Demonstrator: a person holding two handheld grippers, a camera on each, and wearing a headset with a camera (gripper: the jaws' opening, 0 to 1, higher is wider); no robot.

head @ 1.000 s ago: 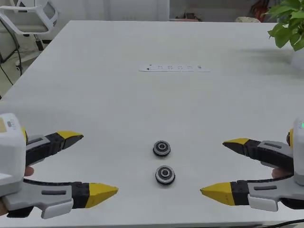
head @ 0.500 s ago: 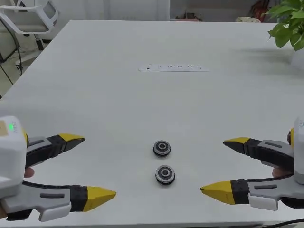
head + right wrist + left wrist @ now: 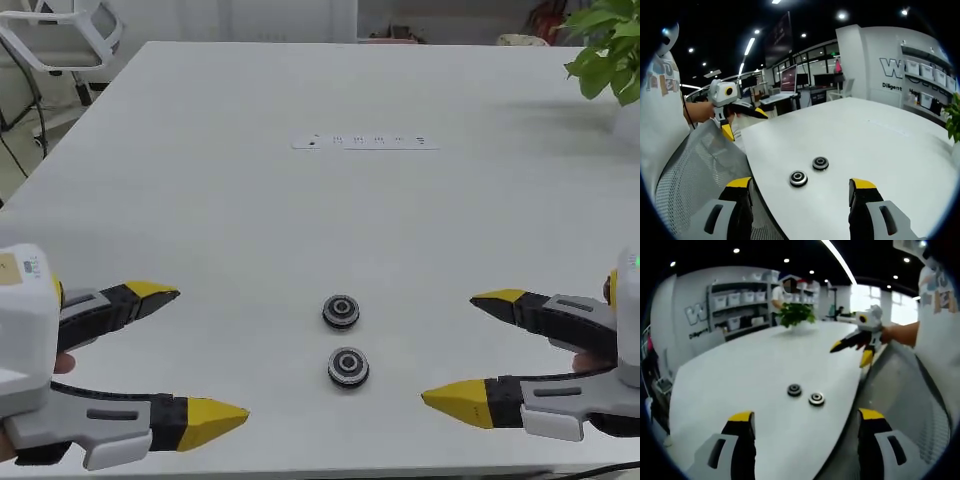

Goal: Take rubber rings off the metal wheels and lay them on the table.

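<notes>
Left tool (image 3: 205, 352): jaws wide apart, nothing between them, held at the near edge of the white surface (image 3: 300, 220). Right tool (image 3: 454, 349): likewise spread and empty. Between the two tools, touching neither, two metal wheels lie flat just beside each other: far wheel (image 3: 341, 312), near wheel (image 3: 348, 367). A dark rubber ring (image 3: 332, 368) sits around each hub.

White table (image 3: 200, 200) bears two wheels (image 3: 341, 312) and a power strip (image 3: 365, 143)
</notes>
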